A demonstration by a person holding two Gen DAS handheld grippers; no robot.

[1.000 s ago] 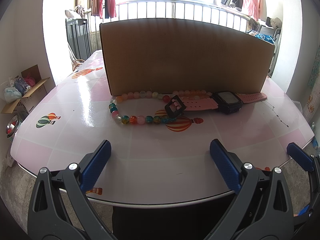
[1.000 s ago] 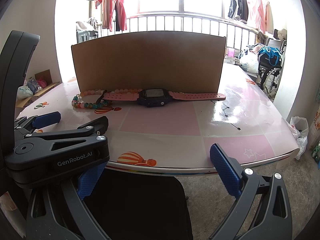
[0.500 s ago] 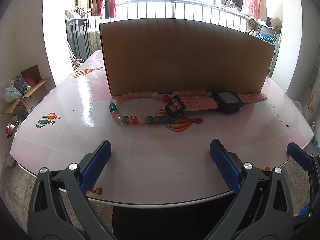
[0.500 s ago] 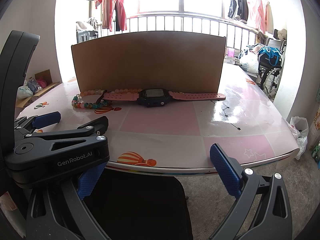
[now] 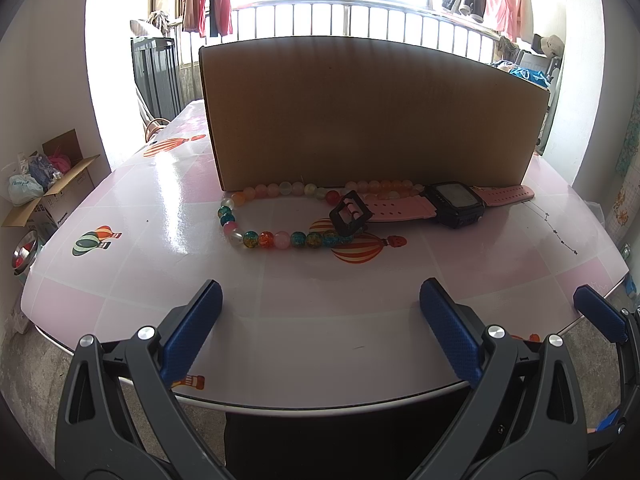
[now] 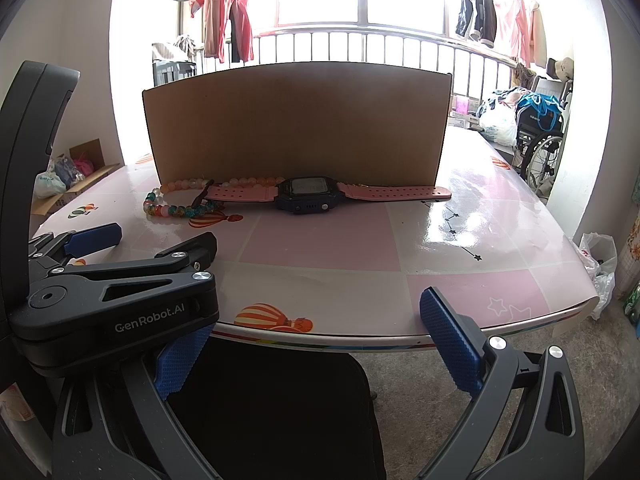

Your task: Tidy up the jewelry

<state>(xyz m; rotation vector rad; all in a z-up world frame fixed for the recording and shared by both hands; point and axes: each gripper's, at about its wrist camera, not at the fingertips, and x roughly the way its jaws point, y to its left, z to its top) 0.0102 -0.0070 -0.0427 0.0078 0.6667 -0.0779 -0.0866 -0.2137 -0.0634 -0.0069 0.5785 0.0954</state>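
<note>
Nothing has moved since the earlier frames: both my grippers hang spread and empty at the near table edge.

Going by size: the pink table [image 5: 120,280] fills mid-frame, the cardboard box [image 5: 368,112] stands across the upper centre, and I take it as the destination. The pink watch [image 6: 310,194] lies flat along the box's foot, right of centre; the bead bracelet [image 5: 280,216] loops left of it, the buckle resting on its beads. My left gripper [image 5: 320,332] and right gripper [image 6: 316,344] sit low in frame, well apart from both. I judge sorting hasn't begun; next I'd reach forward and pinch the bracelet's free near arc.
</note>
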